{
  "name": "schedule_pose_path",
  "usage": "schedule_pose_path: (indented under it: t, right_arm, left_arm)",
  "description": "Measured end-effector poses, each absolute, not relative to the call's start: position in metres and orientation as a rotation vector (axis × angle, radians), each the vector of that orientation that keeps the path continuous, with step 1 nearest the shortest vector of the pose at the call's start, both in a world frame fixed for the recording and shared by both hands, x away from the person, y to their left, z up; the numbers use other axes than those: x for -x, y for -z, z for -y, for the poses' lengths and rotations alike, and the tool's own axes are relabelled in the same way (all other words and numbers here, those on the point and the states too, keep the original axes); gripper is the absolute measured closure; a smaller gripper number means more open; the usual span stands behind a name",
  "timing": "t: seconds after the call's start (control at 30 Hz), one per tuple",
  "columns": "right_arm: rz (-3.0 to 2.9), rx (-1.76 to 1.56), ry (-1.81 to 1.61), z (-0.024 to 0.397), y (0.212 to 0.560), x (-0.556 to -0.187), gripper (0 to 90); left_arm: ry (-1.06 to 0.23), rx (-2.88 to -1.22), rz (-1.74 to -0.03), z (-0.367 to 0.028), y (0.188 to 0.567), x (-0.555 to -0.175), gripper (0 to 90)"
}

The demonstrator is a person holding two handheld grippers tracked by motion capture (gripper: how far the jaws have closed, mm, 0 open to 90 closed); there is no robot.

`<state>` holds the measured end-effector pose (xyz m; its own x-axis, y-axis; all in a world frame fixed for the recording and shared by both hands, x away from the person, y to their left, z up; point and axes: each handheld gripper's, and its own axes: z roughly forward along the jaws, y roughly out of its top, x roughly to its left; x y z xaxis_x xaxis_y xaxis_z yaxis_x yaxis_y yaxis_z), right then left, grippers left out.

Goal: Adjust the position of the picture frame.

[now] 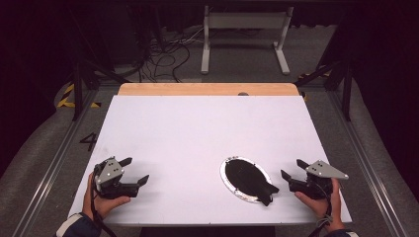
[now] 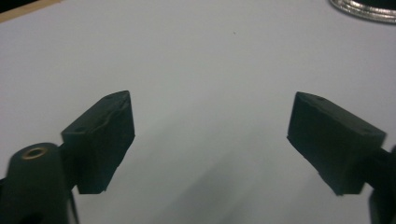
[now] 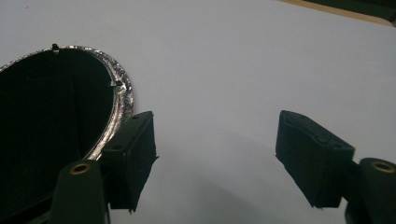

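The black strainer [image 1: 247,180] lies just left of the spread, empty right tool [image 1: 294,169], handle toward it.

The dark oval dish [image 3: 51,130] is cut off at the right gripper view's left edge.

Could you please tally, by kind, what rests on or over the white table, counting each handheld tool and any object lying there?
Handheld tools: 2, the left tool and the right tool, both with jaws apart and holding nothing.
Black oval objects with a silver rim: 1, lying flat on the white table near the right tool.
Total: 3
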<state>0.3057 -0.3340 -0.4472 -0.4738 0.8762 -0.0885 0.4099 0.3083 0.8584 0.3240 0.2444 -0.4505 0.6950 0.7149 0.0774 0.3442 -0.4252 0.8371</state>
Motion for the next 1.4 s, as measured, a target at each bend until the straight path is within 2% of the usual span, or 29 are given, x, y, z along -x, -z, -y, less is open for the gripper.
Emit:
schedule_pose_path:
  t: [0.03, 0.07, 0.13, 0.17, 0.23, 0.27, 0.33, 0.4, 0.47, 0.5, 0.6, 0.87, 1.0, 1.4]
  right_arm:
    - [-2.026, -1.139, -1.086, 0.334, 0.448, -0.306, 32.9]
    - [-2.026, -1.139, -1.086, 0.334, 0.448, -0.306, 32.9]
    - [-2.037, -1.138, -1.078, 0.333, 0.449, -0.307, 33.3]
    - [-2.039, -1.143, -1.076, 0.333, 0.449, -0.307, 33.7]
    - [-2.047, -1.142, -1.073, 0.332, 0.45, -0.308, 34.5]
    - [-2.052, -1.143, -1.067, 0.331, 0.451, -0.308, 34.6]
    - [-2.068, -1.139, -1.053, 0.329, 0.451, -0.308, 37.7]
    - [-2.079, -1.135, -1.053, 0.327, 0.451, -0.309, 39.6]
    - [-2.099, -1.127, -1.046, 0.325, 0.452, -0.309, 45.3]
    - [-2.113, -1.13, -1.037, 0.323, 0.453, -0.309, 51.1]
    - [-2.16, -1.111, -1.029, 0.319, 0.454, -0.308, 62.5]
    - [-2.286, -1.044, -1.007, 0.308, 0.456, -0.306, 82.4]
    - [-2.332, -1.023, -1.008, 0.304, 0.458, -0.305, 87.3]
    - [-2.356, -1.026, -0.998, 0.307, 0.456, -0.298, 90.0]
  left_arm:
    - [-0.553, -2.059, -0.806, -0.242, 0.451, -0.324, 30.6]
    - [-0.574, -2.083, -0.813, -0.238, 0.451, -0.323, 30.6]
    - [-0.568, -2.092, -0.801, -0.236, 0.452, -0.322, 42.4]
    - [-0.558, -2.091, -0.786, -0.236, 0.452, -0.321, 43.5]
    - [-0.539, -2.093, -0.767, -0.236, 0.451, -0.32, 52.6]
    - [-0.541, -2.094, -0.772, -0.236, 0.451, -0.32, 52.8]
    - [-0.538, -2.105, -0.751, -0.236, 0.45, -0.319, 63.3]
    - [-0.52, -2.109, -0.746, -0.236, 0.449, -0.318, 68.9]
    - [-0.487, -2.116, -0.726, -0.235, 0.449, -0.318, 75.8]
    - [-0.475, -2.121, -0.719, -0.234, 0.449, -0.318, 80.9]
    - [-0.451, -2.152, -0.683, -0.226, 0.449, -0.316, 88.2]
    - [-0.394, -2.224, -0.616, -0.198, 0.453, -0.315, 89.9]
    - [-0.37, -2.244, -0.592, -0.189, 0.455, -0.316, 90.0]
    - [-0.286, -2.338, -0.409, -0.127, 0.46, -0.321, 90.0]
